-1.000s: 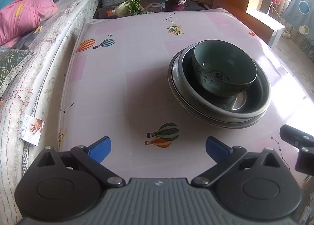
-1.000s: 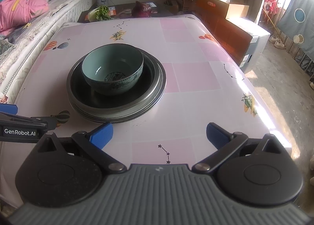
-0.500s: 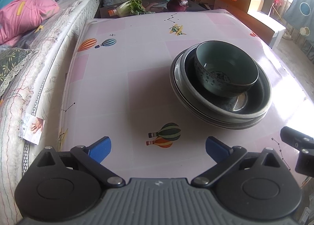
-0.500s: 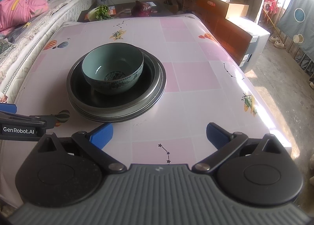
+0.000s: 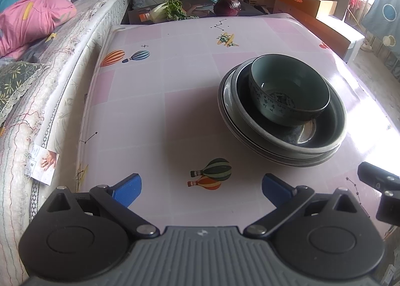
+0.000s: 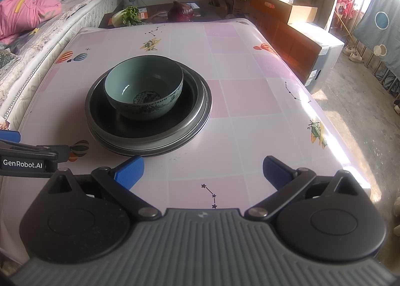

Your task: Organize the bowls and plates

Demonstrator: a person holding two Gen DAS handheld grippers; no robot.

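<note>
A celadon-green patterned ceramic bowl [image 6: 144, 91] is seen nested upright in a stack of dark grey round plates [image 6: 200, 113] on the pink checked tablecloth-covered table [image 6: 250, 101]. How many plates are stacked cannot be told for certain. The left gripper [image 5: 201, 186] and the right gripper [image 6: 203, 169] are held apart from the stack, at the table's near edge, fingers spread wide and gripping nothing.

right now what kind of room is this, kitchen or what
Most likely a lived-in bedroom doubling as an eating area, not a kitchen: a mattress with a pink quilt runs alongside the table, and cardboard boxes are stacked against the far wall.
</note>
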